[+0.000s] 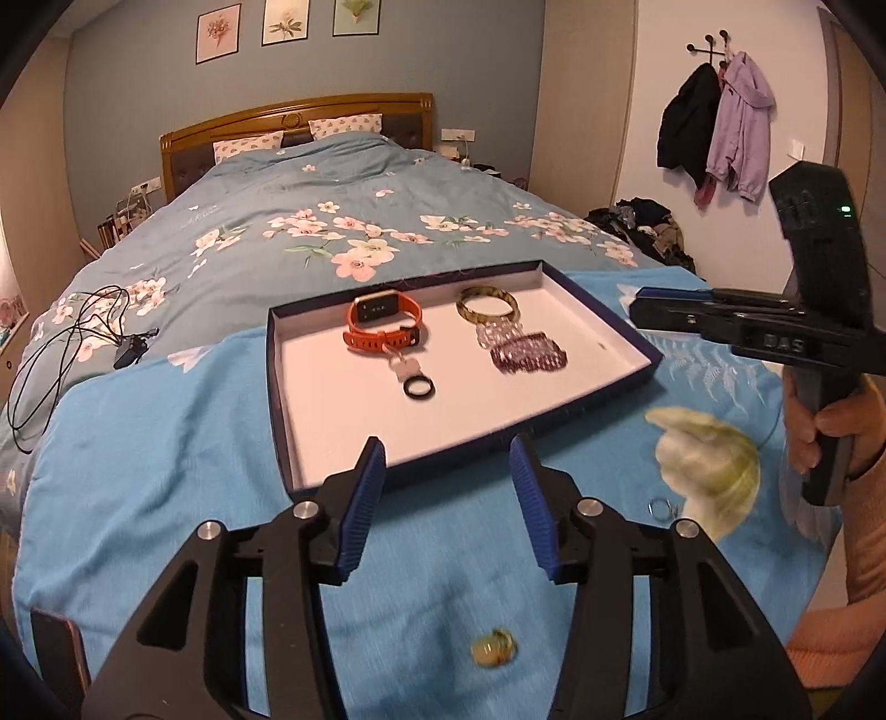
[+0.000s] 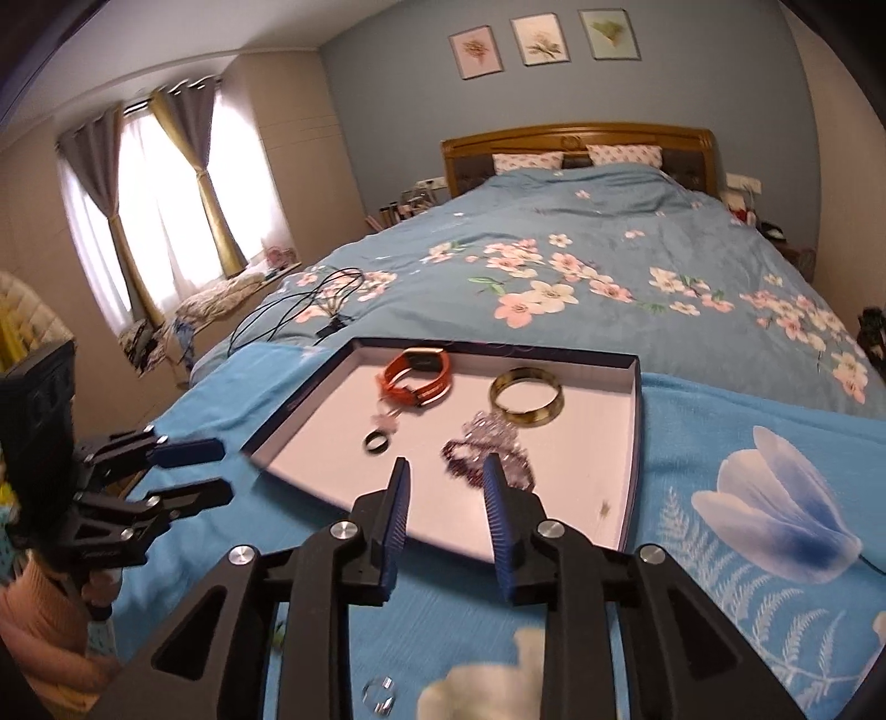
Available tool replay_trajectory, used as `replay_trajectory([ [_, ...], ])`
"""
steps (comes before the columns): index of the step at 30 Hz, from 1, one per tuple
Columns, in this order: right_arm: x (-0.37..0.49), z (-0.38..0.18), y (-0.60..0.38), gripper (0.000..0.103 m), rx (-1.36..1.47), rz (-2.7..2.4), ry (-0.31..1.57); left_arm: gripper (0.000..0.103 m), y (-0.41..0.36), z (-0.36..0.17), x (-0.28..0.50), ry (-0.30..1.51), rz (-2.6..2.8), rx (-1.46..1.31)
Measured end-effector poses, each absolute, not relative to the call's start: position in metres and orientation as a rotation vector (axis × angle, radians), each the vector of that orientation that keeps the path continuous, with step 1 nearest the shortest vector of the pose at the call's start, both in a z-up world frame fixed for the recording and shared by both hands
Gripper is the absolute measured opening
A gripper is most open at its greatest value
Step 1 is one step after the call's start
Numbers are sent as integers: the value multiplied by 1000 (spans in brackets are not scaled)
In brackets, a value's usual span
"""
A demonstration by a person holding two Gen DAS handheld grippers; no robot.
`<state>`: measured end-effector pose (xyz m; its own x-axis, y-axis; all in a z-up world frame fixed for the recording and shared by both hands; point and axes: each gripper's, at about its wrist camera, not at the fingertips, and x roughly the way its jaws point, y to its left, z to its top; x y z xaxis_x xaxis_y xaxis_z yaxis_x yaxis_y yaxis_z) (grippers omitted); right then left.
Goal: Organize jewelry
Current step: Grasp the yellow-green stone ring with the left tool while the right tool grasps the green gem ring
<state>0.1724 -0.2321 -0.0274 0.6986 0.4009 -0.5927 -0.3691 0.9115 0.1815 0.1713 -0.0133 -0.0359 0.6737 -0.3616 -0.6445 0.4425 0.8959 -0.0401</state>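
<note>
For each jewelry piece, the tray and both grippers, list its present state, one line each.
Tray: open, on bed.
Orange watch: in tray.
Bangle: in tray.
Purple bracelet: in tray.
Black ring: in tray.
Silver ring: outside, on blanket.
Left gripper: open, empty.
Right gripper: open, empty.

I count one tray [image 1: 603,310], one orange watch [image 1: 385,324], one gold bangle [image 1: 487,303], two beaded bracelets [image 1: 529,357], one black ring [image 1: 418,387] and one pale charm [image 1: 403,365]; on the bed [image 1: 332,232], one silver ring [image 1: 660,508] and one yellow trinket [image 1: 494,648]; three pictures [image 1: 282,25] hang on the wall
</note>
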Motion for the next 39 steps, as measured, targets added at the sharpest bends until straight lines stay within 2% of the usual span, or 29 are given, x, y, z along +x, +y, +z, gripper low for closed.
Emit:
replay_trajectory([
  [5, 134, -33, -223, 28, 6, 508, 702, 48, -13, -46, 150, 719, -476, 140],
  [8, 111, -44, -215, 34, -8, 584, 755, 48, -10, -52, 138, 726, -477, 150],
  [20, 43, -80, -188, 34, -74, 746, 898, 50, -4, -81, 104, 808, -494, 189],
  [30, 21, -90, -176, 33, -110, 789, 913, 46, -10, -93, 109, 857, -476, 187],
  [35, 18, -94, -177, 10, -115, 782, 920, 39, -8, -95, 114, 872, -455, 171],
  [39, 18, -94, -182, 6, -100, 767, 912, 37, -8, -95, 117, 877, -451, 165],
])
